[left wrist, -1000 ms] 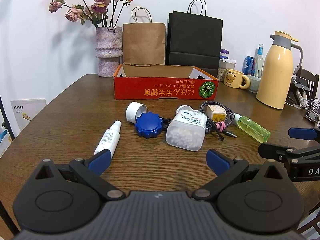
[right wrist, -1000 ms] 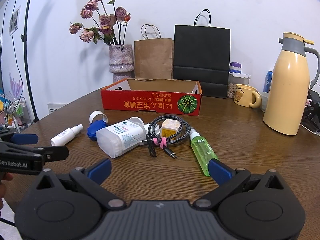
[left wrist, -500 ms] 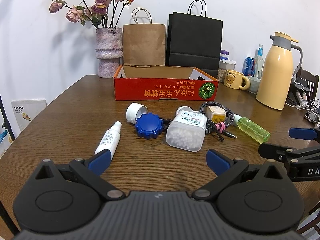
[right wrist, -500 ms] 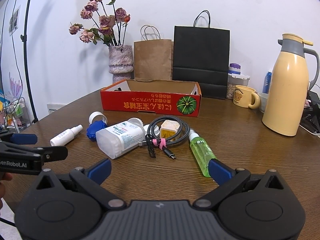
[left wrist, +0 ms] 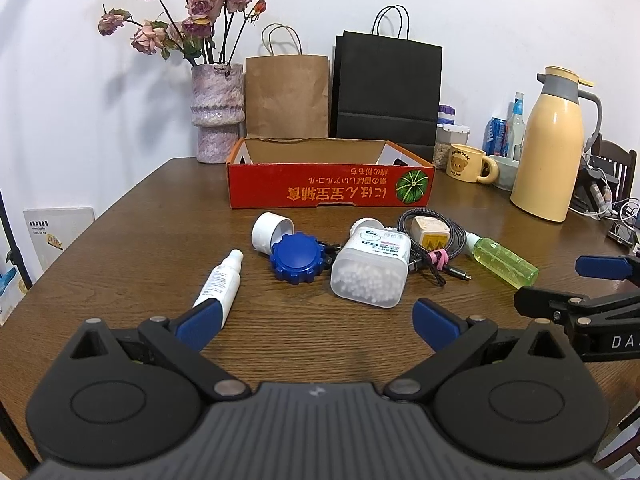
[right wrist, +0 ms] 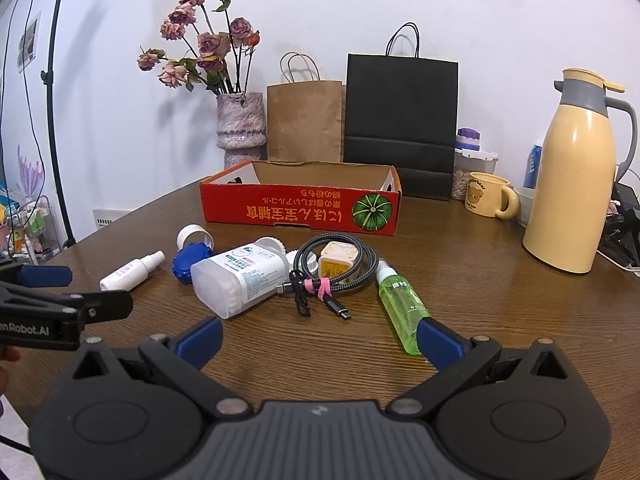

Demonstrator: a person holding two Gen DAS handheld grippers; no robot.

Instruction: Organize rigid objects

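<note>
On the brown table lie a white spray bottle (left wrist: 222,278) (right wrist: 132,266), a white cap (left wrist: 271,232), a blue round lid (left wrist: 299,257) (right wrist: 190,262), a clear box of cotton swabs (left wrist: 372,266) (right wrist: 240,276), a coiled cable with a yellow charger (left wrist: 434,238) (right wrist: 338,266) and a green spray bottle (left wrist: 502,260) (right wrist: 400,308). Behind them stands an open red cardboard box (left wrist: 330,192) (right wrist: 300,208). My left gripper (left wrist: 316,322) is open, short of the swab box. My right gripper (right wrist: 318,338) is open too, with the green bottle's base by its right finger. Neither holds anything.
At the back stand a vase of dried roses (left wrist: 216,112), a brown paper bag (left wrist: 286,96) and a black paper bag (left wrist: 388,92). A cream thermos (right wrist: 574,184), a bear mug (right wrist: 486,200) and jars fill the right side, with cables at the table's right edge.
Both views have risen and drawn back very slightly. The objects on the table have not moved, and both grippers stay open.
</note>
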